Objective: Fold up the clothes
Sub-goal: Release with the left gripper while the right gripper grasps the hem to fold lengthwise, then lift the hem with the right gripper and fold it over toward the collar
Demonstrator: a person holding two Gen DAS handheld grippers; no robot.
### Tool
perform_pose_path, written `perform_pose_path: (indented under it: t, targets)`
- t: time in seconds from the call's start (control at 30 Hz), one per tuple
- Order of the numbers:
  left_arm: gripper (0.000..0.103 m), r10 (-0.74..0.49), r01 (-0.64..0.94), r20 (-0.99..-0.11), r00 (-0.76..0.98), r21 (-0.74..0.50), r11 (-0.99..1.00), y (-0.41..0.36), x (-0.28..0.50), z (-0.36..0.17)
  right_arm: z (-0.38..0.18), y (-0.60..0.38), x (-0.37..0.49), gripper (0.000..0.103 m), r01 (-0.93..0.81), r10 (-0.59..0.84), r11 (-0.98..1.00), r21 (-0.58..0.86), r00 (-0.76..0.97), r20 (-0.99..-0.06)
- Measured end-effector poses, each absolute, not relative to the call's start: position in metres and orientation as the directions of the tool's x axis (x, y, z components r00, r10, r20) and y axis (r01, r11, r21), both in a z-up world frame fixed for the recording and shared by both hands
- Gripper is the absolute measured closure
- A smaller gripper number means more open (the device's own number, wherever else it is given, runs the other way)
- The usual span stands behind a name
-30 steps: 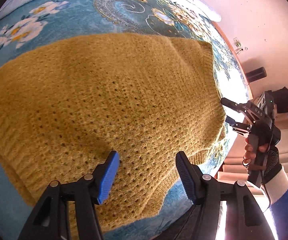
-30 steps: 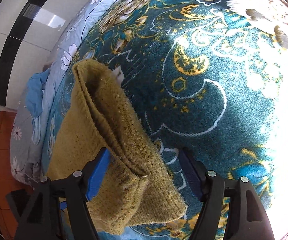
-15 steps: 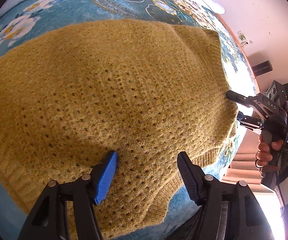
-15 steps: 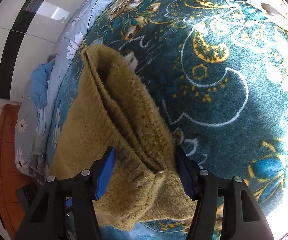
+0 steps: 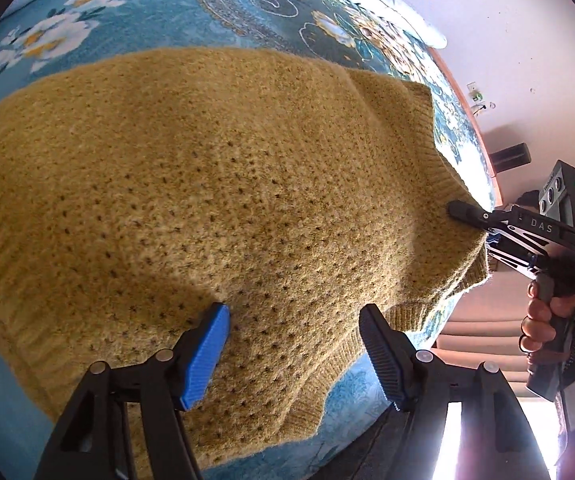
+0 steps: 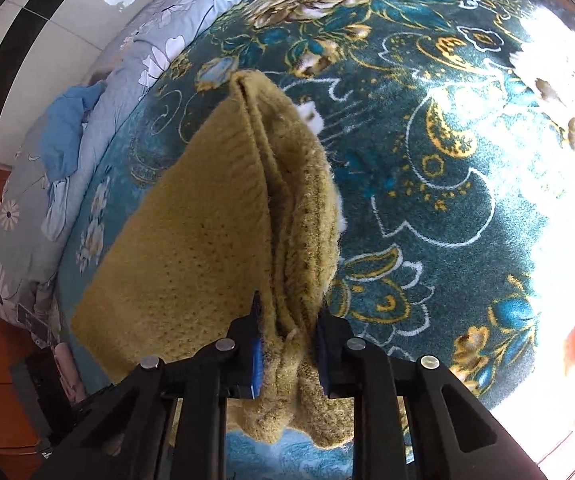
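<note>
Right gripper [image 6: 289,344] jaws closing on sweater [image 5: 215,184] corner; lower jaw seemingly hidden.

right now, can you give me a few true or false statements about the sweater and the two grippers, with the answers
1. The right gripper has a bunched edge of the mustard knit sweater between its jaws, which are closing. True.
2. The left gripper is clamped on the sweater. False: its blue pads stand apart over the knit, opening, pinching nothing.
3. The sweater lies on a teal floral blanket. True.
4. The sweater is red and smooth. False: it is mustard yellow with an open, dotted knit.
5. In the left wrist view the right gripper is at the sweater's far right corner. True.
</note>
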State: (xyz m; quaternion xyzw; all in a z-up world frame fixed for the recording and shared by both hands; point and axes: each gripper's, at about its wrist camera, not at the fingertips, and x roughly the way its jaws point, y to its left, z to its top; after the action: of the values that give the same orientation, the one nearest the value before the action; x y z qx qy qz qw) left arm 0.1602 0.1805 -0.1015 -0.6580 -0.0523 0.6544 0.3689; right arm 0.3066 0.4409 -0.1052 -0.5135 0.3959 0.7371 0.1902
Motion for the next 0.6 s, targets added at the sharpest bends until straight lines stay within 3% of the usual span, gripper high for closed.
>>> perform_pose_path:
  t: [0.33, 0.6]
  targets:
    - [0.032, 0.599, -0.286, -0.799, -0.057, -0.562, -0.776, 0.065, 0.12, -0.072, -0.029, 0.35, 0.248, 0.082, -0.453, -0.109, -0.815, 0.361, -0.492, -0.864]
    - [0.032, 0.586, -0.1, -0.788, -0.189, -0.579, -0.809, -0.015, 0.091, -0.072, -0.012, 0.233, 0.197, 0.082, -0.142, -0.184, -0.95, 0.278, -0.464, -0.867]
